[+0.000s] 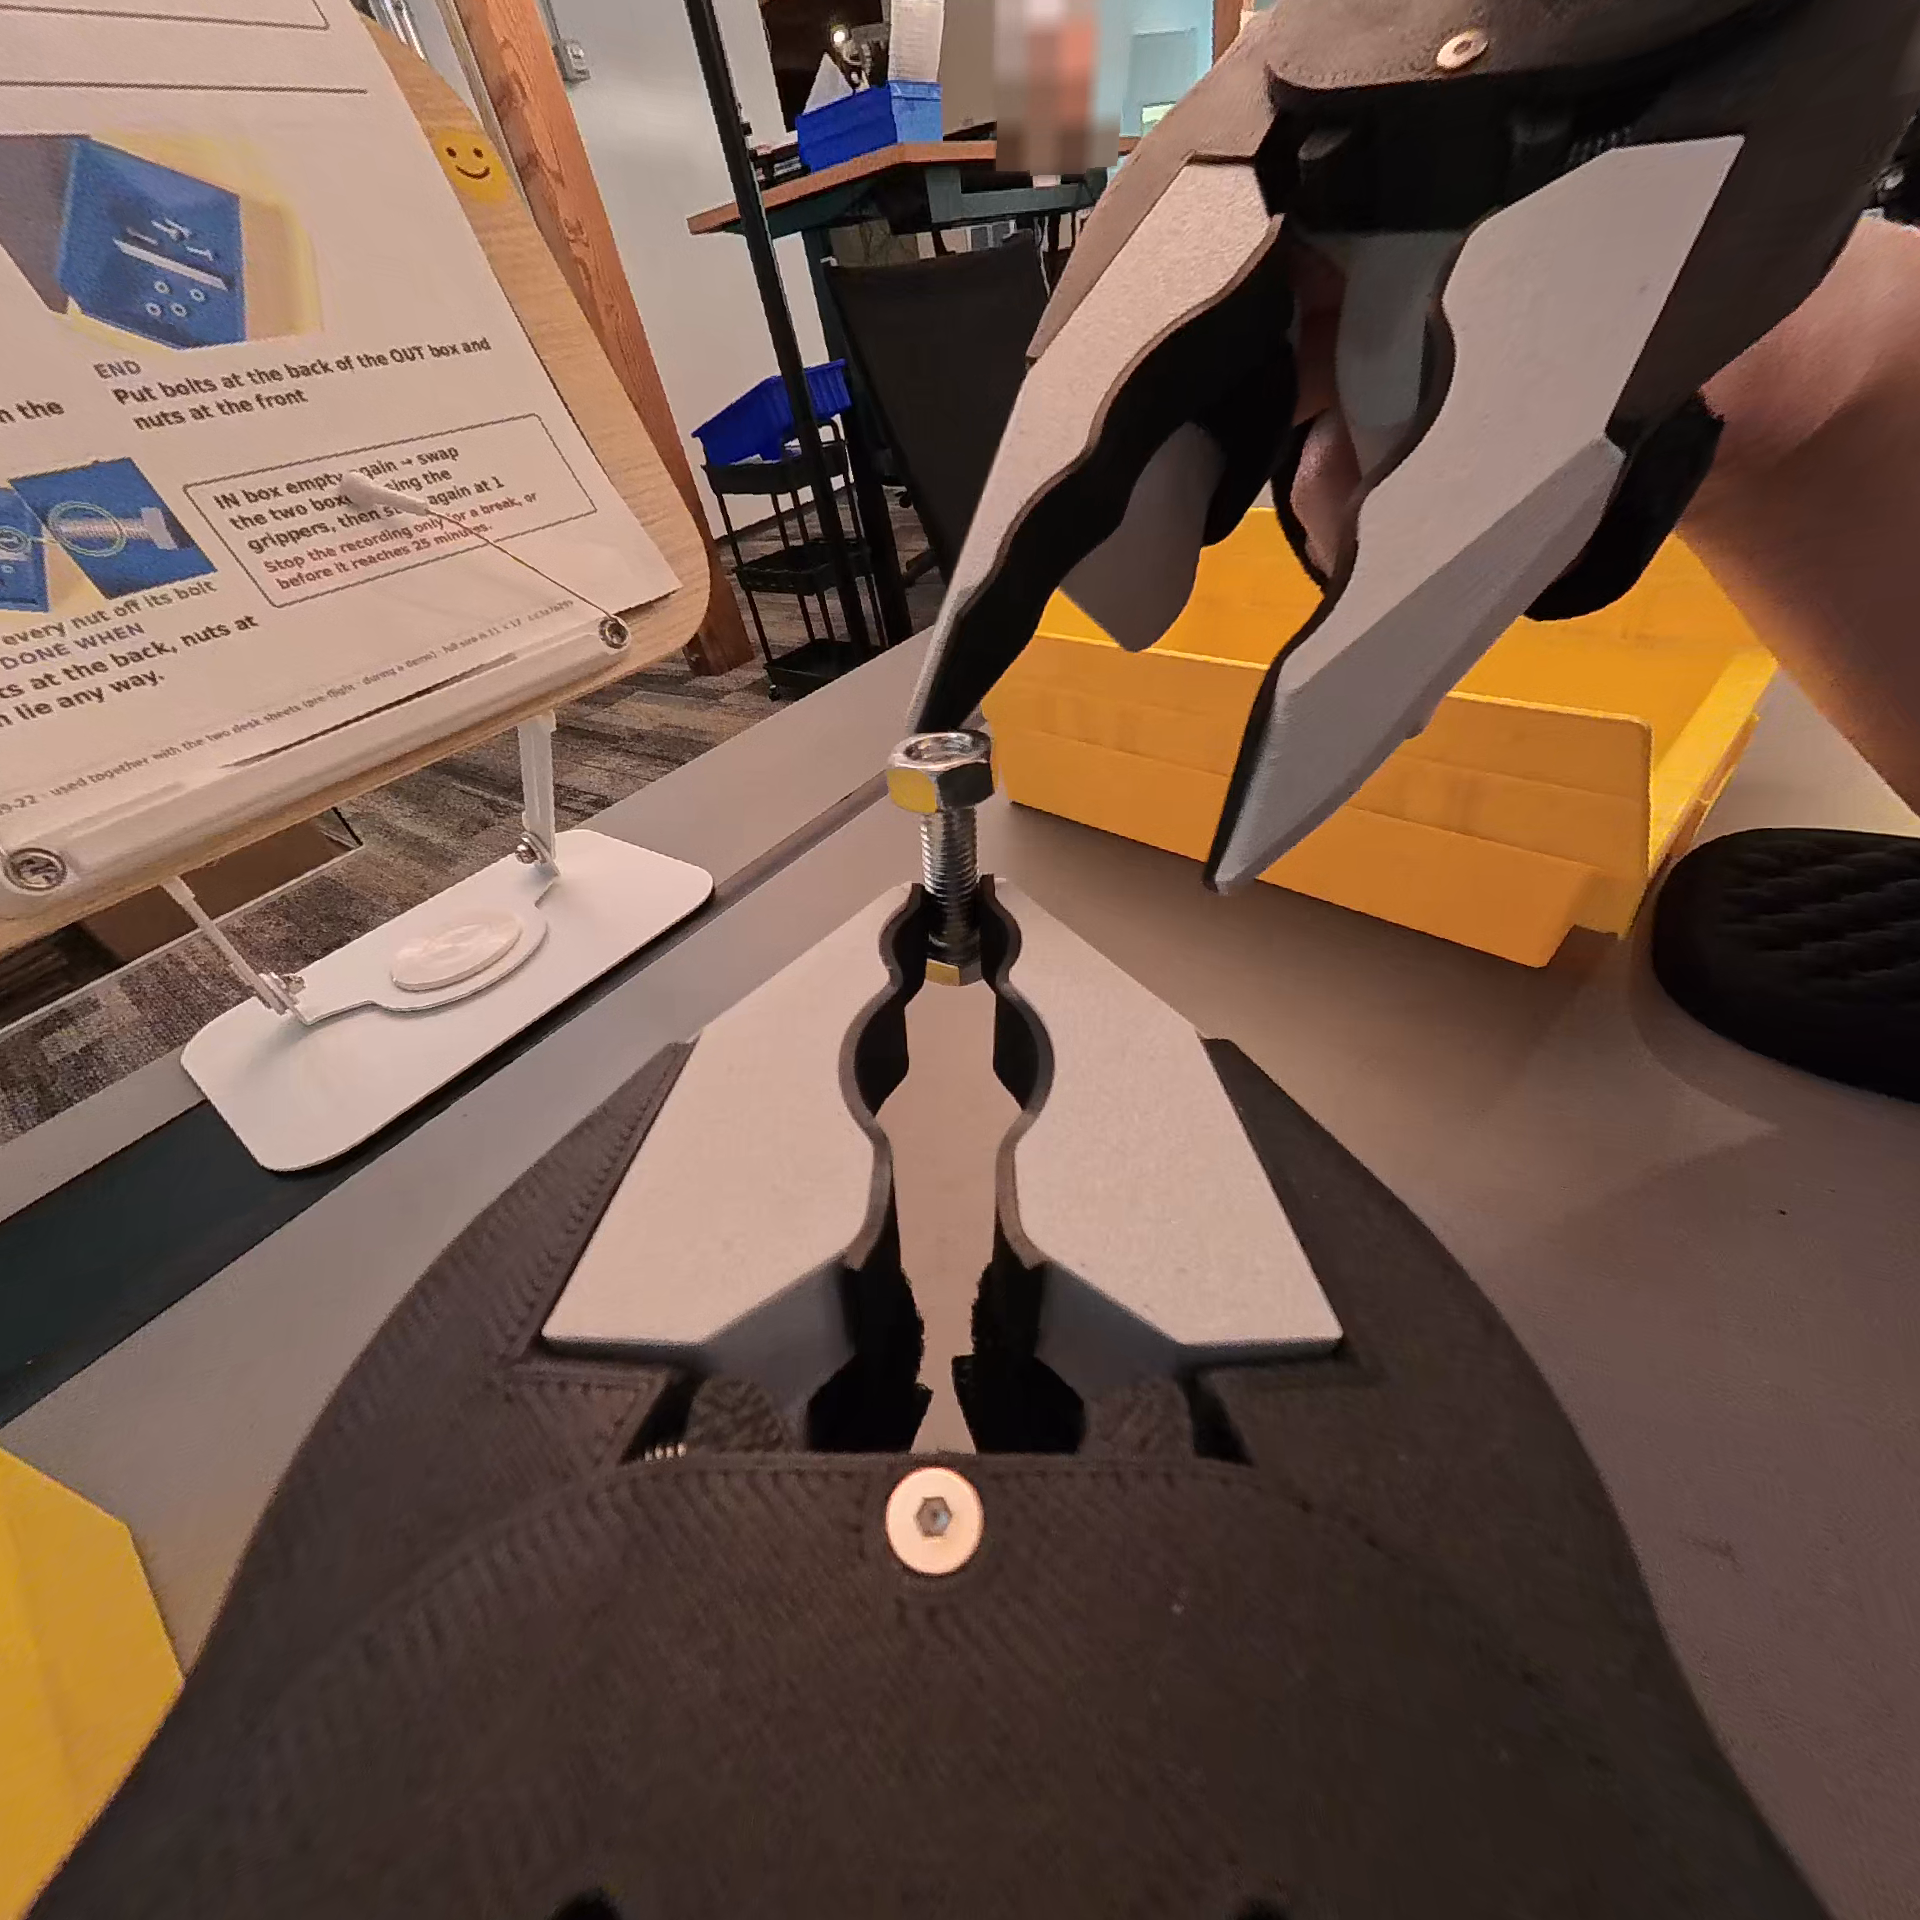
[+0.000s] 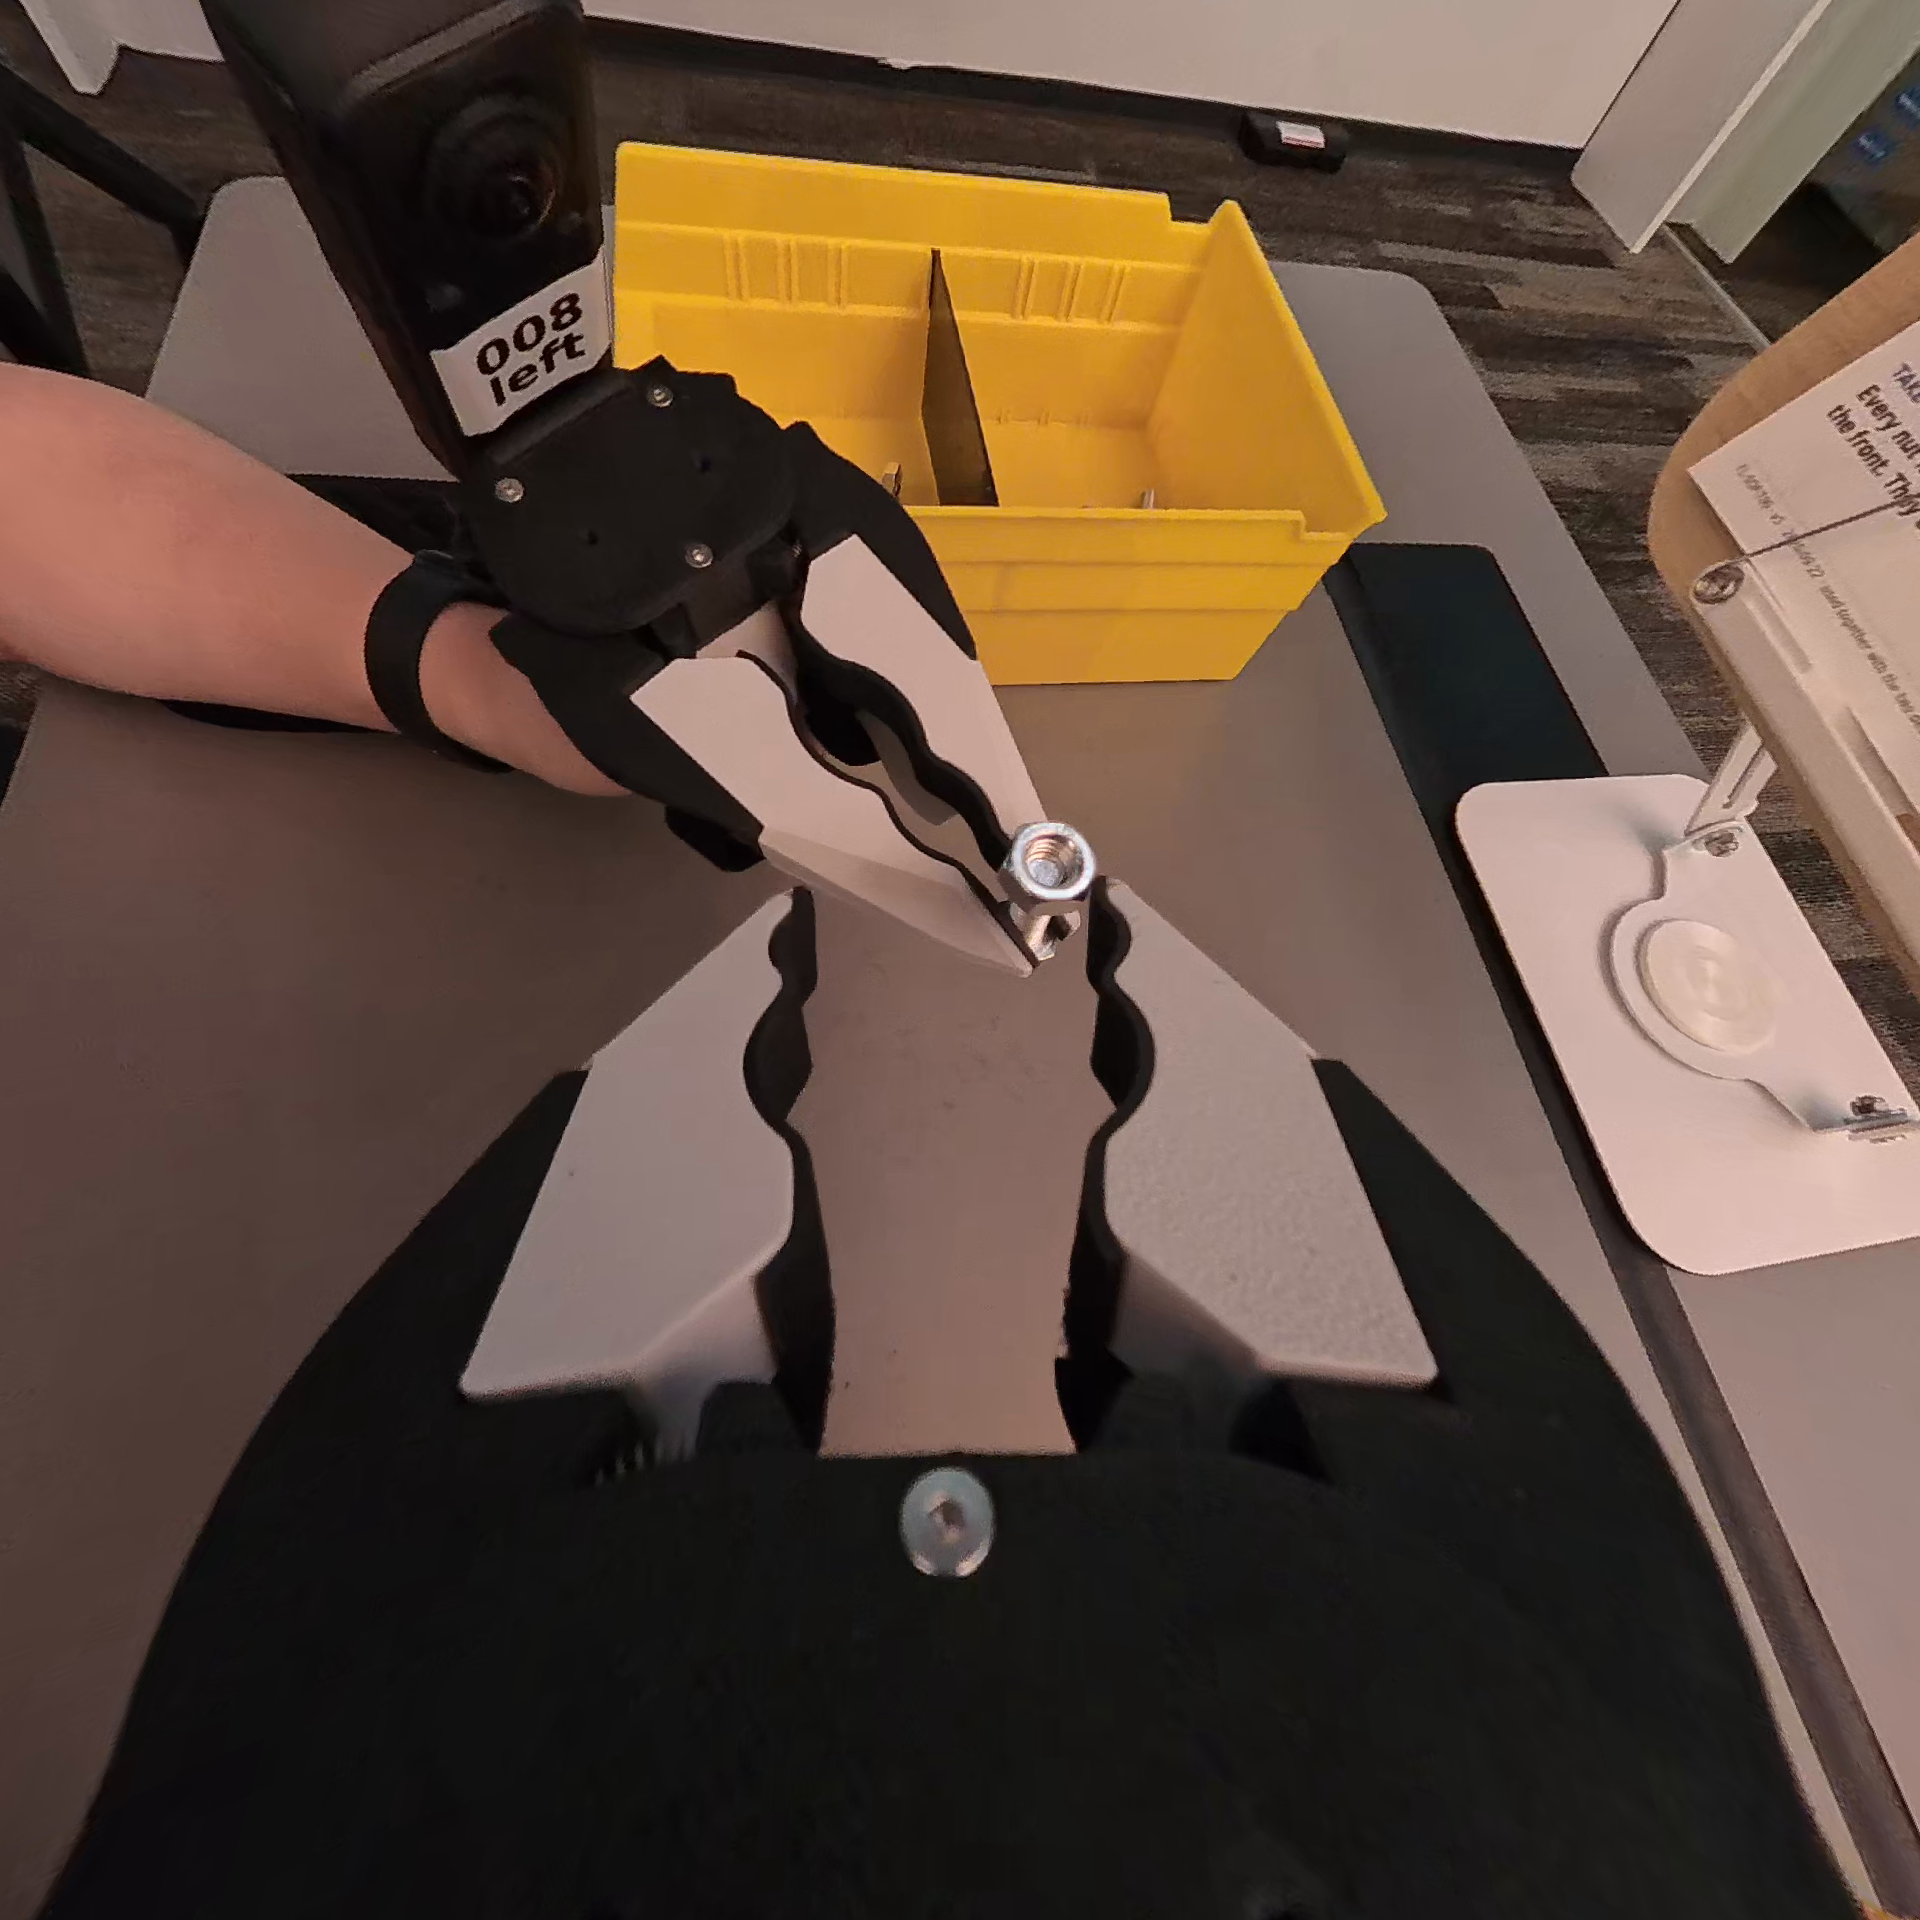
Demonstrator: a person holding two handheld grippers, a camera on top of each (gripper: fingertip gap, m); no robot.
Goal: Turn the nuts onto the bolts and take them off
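Note:
A steel bolt (image 1: 948,883) stands upright with a hex nut (image 1: 940,771) at the top of its thread. My left gripper (image 1: 948,935) is shut on the bolt's lower end, just above its head. My right gripper (image 1: 1081,805) comes down from the upper right, open; one fingertip (image 1: 940,717) sits right at the nut, the other hangs well apart. In the right wrist view the nut (image 2: 1051,864) and bolt (image 2: 1044,930) lie beside one finger of my open right gripper (image 2: 951,899), and the left gripper (image 2: 1023,940) holds the bolt.
A yellow divided bin (image 2: 1226,416) stands behind the grippers on the grey table (image 2: 312,935), with small metal parts inside; it also shows in the left wrist view (image 1: 1351,748). An instruction sheet on a wooden stand (image 1: 312,416) has a white base (image 1: 416,987). Another yellow bin (image 1: 62,1662) is at the near left. My left and right fingertips are right by each other.

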